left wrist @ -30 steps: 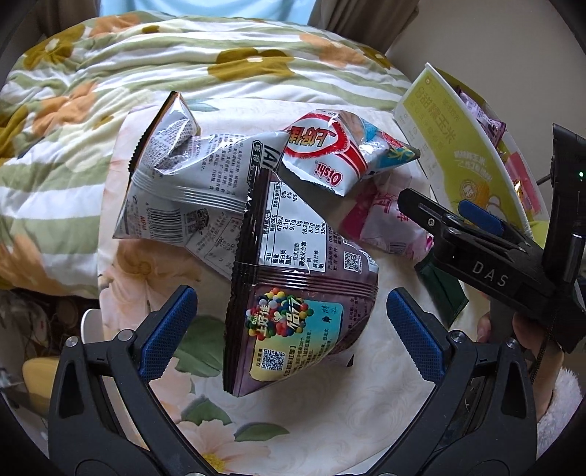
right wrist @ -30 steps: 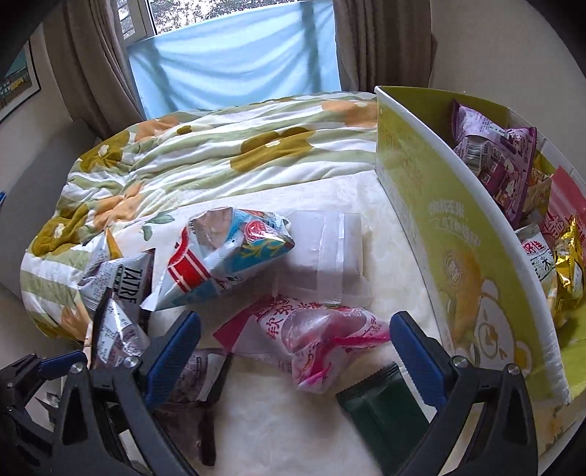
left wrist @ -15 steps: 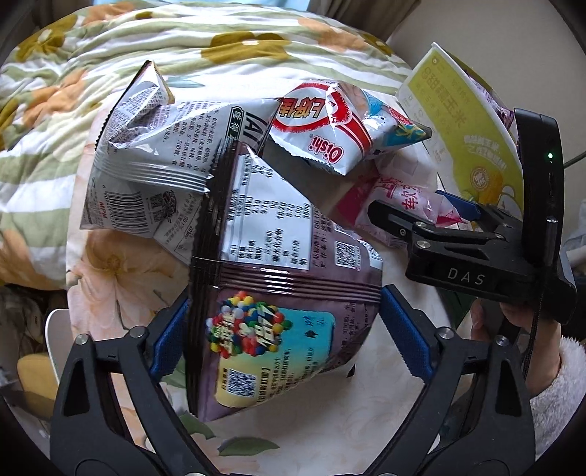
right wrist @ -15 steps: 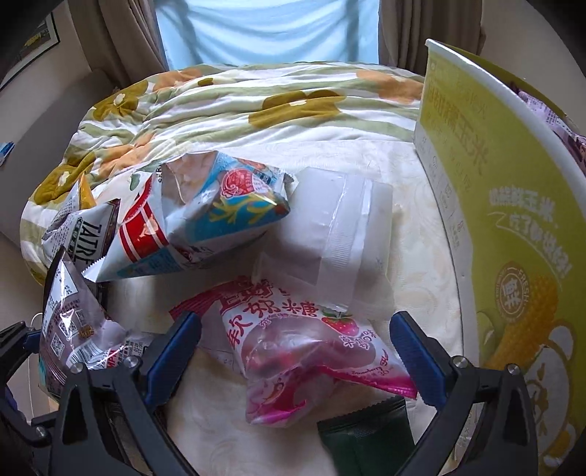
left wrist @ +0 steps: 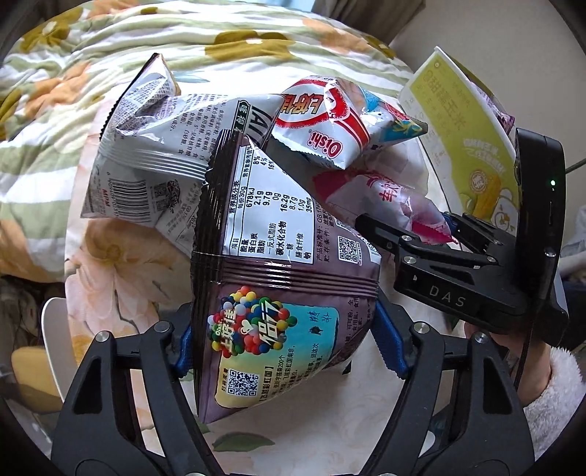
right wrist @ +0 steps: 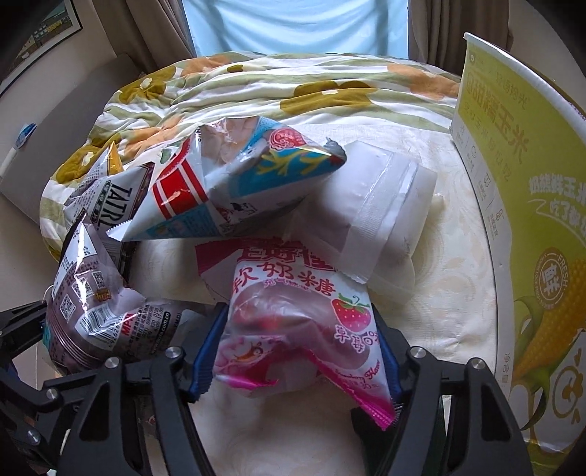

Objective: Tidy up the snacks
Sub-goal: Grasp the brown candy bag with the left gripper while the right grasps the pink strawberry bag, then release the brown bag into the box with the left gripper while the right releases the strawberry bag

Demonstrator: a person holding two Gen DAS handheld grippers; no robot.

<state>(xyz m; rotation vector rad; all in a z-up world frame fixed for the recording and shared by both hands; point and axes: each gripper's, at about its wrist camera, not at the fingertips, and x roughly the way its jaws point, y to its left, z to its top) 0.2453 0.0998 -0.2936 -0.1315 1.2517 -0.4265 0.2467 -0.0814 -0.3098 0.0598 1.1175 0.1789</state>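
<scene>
So we've got our left gripper [left wrist: 282, 344] clamped on the dark purple foil candy bag [left wrist: 278, 278], and our right gripper [right wrist: 296, 351] squeezing the pink strawberry-print plastic candy pouch [right wrist: 293, 326]. Both sit on the cream floral bedsheet [right wrist: 450, 293], near the tall yellow-green cardboard box [right wrist: 520, 205]. The red-and-white Oishi chip bag [right wrist: 234, 190] lies just behind.

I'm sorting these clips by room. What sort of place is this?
Most likely a bedroom: a rumpled floral quilt on a bed, curtains at a window behind it, and snack bags spread on the flowered sheet.
</scene>
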